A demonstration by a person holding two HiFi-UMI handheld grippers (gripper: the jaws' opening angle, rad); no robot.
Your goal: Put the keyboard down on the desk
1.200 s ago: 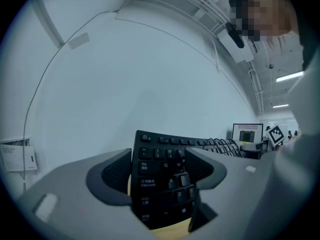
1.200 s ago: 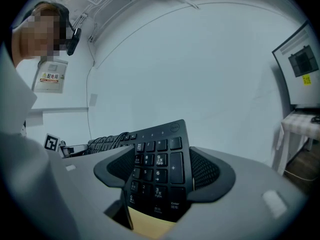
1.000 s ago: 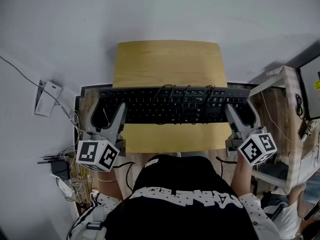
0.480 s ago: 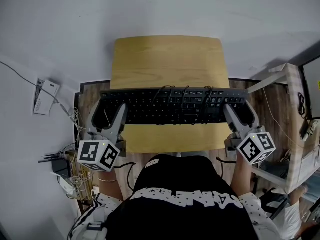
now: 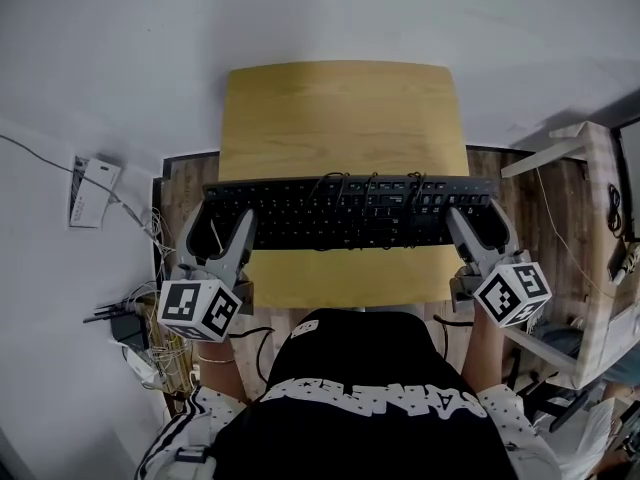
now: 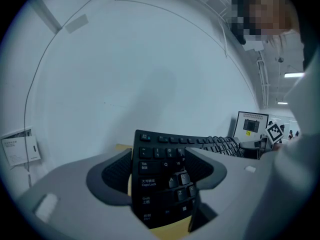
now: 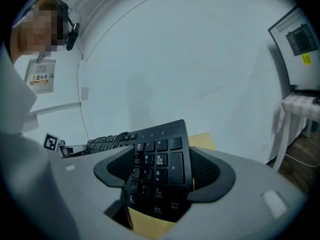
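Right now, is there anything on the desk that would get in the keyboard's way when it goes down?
Nothing I can see. The wooden desk looks bare around the keyboard, which the left gripper and right gripper clamp by its ends. The strip of desk right beneath the keyboard is hidden.

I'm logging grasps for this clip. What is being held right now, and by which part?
The black keyboard: the left gripper clamps its left end, the right gripper its number-pad end.
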